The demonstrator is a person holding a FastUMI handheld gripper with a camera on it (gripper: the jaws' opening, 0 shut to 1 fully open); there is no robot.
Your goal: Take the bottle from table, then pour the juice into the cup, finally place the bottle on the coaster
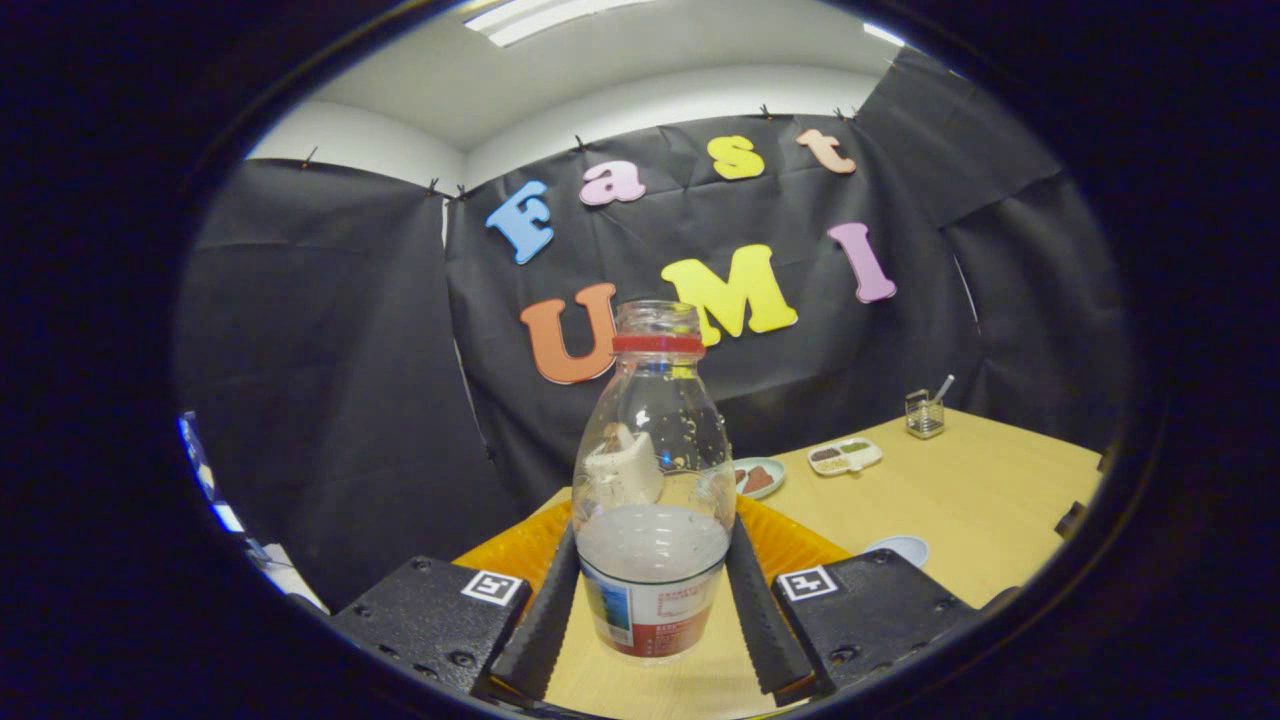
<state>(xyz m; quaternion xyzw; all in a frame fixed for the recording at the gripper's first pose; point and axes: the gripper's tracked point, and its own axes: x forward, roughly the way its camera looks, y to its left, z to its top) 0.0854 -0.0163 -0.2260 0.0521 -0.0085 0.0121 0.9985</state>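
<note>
A clear plastic bottle (652,470) with a red neck ring and no cap stands upright between my fingers. Whitish juice fills roughly its lower half, above a red and white label. My gripper (652,545) is shut on the bottle, one finger (545,620) pressing its left side and the other its right side at label height. Seen through the bottle's clear upper part, a white cup (625,468) stands just beyond it on an orange ridged mat (790,545). I cannot tell whether the bottle's base touches the table.
The light wooden table (980,500) runs away to the right. On it are a small plate of brown food (758,477), a white divided dish (845,456), a glass holder with a utensil (925,415) and a pale round disc (900,548) near the right finger.
</note>
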